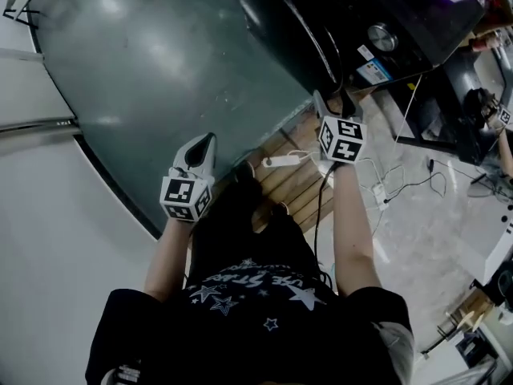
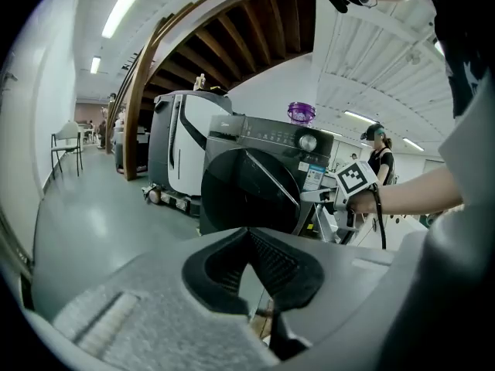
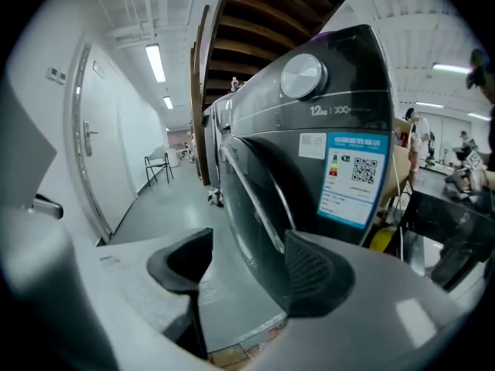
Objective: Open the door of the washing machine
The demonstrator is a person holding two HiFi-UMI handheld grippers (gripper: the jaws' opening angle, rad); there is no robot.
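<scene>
Dark grey front-loading washing machine (image 2: pixel 267 141), standing upright; large round dark door (image 2: pixel 246 193) on its front, apparently shut; silver knob (image 3: pixel 303 76) and blue-edged label (image 3: pixel 352 178) beside it.

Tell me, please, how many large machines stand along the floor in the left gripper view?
2: the dark grey front-loading washing machine nearest, and a white and grey box-shaped machine behind it to the left. More may be hidden further back.

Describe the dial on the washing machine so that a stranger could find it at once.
Find the dark washing machine with the big round door. Near its top edge, above the blue-edged label, sits the dial. It is the only round, shiny silver part there, whereas the label below it is flat and rectangular.
</scene>
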